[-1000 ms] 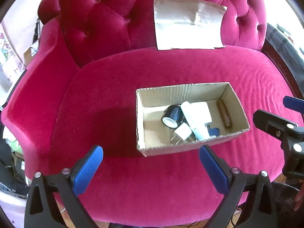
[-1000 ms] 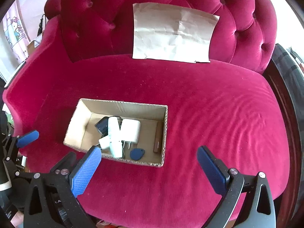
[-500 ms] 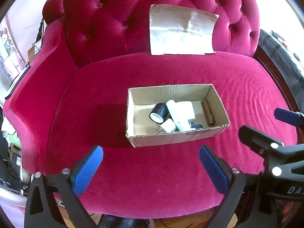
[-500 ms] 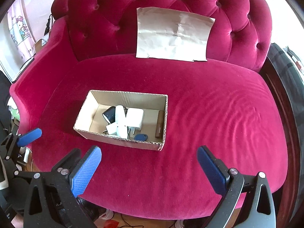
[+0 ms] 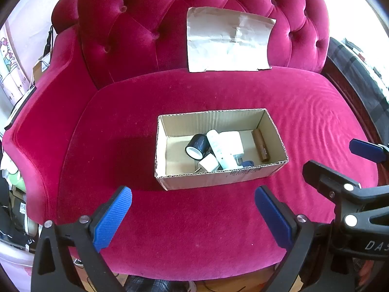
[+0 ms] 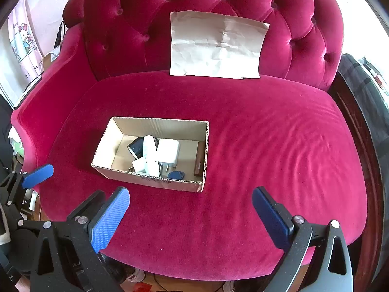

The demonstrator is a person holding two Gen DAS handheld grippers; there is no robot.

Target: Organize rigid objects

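Red velvet sofa [image 5: 194,219] fills both frames; a cardboard box [image 5: 218,180] of small items sits mid-frame, while left gripper [image 5: 193,215] and right gripper [image 6: 190,215] hover spread apart, empty.

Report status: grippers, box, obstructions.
Left gripper and right gripper open, empty, short of the cardboard box. Chargers, tape roll inside box. Nothing in the way.
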